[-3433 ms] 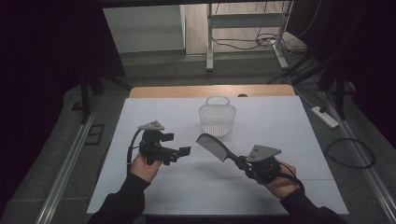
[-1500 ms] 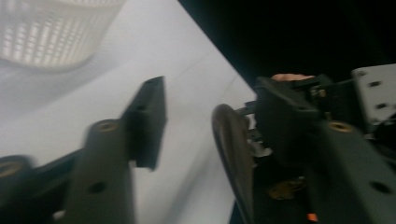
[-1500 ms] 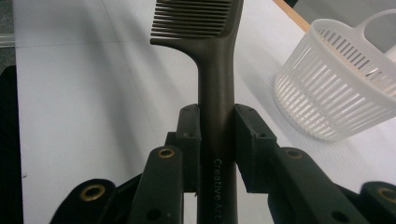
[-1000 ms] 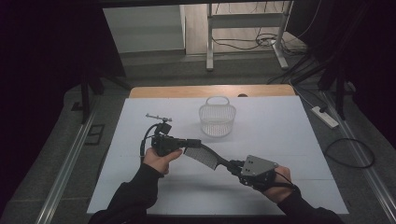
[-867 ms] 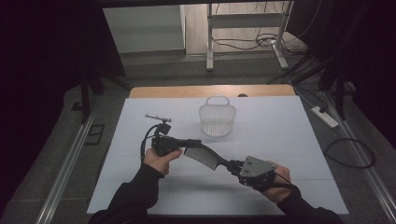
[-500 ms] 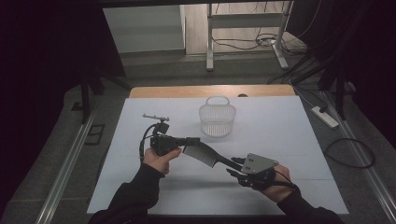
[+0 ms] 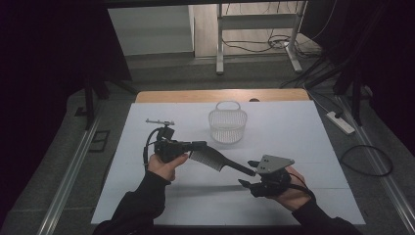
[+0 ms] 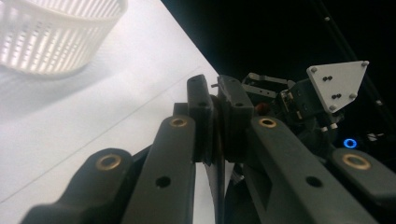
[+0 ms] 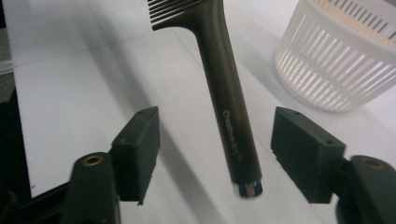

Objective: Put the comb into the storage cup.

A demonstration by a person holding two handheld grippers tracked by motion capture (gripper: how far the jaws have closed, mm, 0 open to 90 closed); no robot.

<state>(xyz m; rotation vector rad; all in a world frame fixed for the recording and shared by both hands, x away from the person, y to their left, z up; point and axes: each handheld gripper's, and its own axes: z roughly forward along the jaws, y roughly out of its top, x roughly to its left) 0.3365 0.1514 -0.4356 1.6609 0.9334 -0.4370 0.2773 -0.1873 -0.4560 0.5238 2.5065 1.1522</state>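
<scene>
Now the comb (image 7: 211, 159) is clamped in the left gripper (image 7: 195, 145); the right gripper's (image 9: 215, 154) jaws have just been opened around its handle; the basket (image 7: 227, 125) is not yet reached.

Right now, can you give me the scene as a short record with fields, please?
held thing: black comb, above the table
left gripper: shut on the toothed end of the comb
right gripper: open; jaws have just been opening, the comb handle between them, pads apart from it
basket: white, slotted, upright, beyond the comb
table: white top
</scene>
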